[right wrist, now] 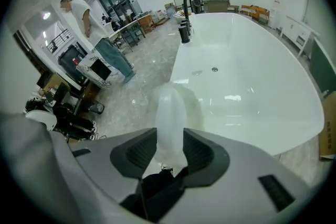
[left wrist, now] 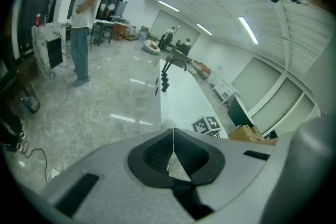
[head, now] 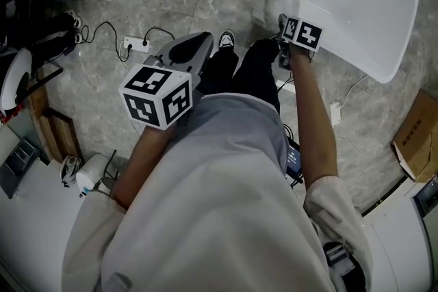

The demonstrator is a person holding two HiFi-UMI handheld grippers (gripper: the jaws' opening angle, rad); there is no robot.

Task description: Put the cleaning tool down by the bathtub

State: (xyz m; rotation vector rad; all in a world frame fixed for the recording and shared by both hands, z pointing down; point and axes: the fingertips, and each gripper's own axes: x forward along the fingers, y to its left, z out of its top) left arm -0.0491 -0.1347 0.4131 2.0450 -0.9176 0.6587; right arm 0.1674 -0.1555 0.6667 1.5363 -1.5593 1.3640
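Observation:
The cleaning tool is a white fluffy mop-like head on a pale handle, and it rests against the near rim of the white bathtub. My right gripper is at that rim. In the right gripper view the tool's handle stands between the pads of my right gripper, whose jaws are spread, and a slit of floor shows beside the handle low down. My left gripper hovers over the floor in front of my body. Its jaws meet at the tips with nothing between them.
A power strip with cables lies on the marble floor to the left. A cardboard box sits right of the tub. A black faucet stands at the tub's far end. A person stands beyond it by some tables.

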